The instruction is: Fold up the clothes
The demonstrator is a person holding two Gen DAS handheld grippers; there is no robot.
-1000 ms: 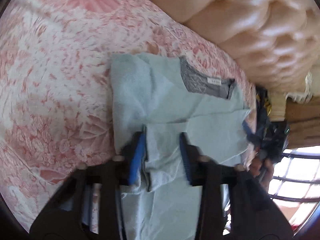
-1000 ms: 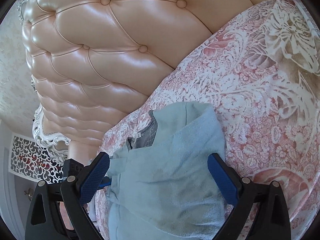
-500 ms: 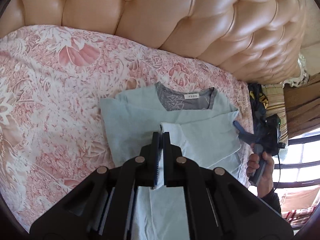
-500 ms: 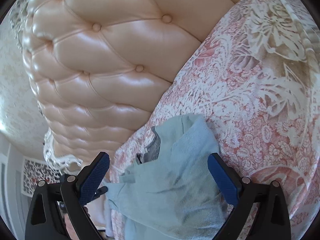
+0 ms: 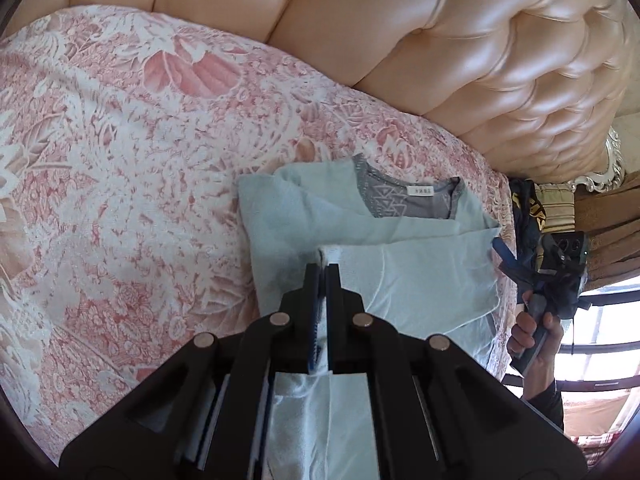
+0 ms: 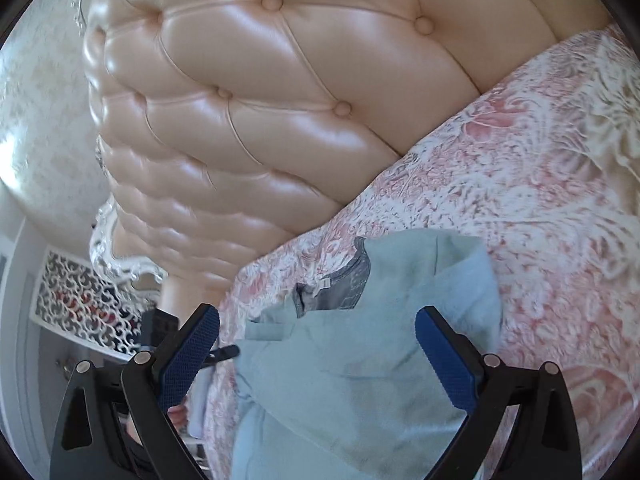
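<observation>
Left gripper (image 5: 322, 266) is sitting at 6 o'clock in the left wrist view, jaws closed nearly all the way and pinching a fold of the shirt (image 5: 360, 240); cloth is showing between the blue pads and trailing back under the gripper body. The pale blue shirt is lying partly folded on the bedspread (image 5: 120, 160), gray collar with a white label pointing to 12 o'clock toward the headboard (image 5: 460, 60). At 3 o'clock a hand (image 5: 536, 336) is gripping the other tool just off the shirt's right edge, with dark clutter behind it. Right gripper (image 6: 316, 344) is hovering with jaws spread wide, nothing between the pads, over the same shirt (image 6: 360, 380), which is filling 6 o'clock in the right wrist view. Bedspread (image 6: 540, 200) is running up to 2 o'clock, tufted headboard (image 6: 280, 80) is covering 12 o'clock.
</observation>
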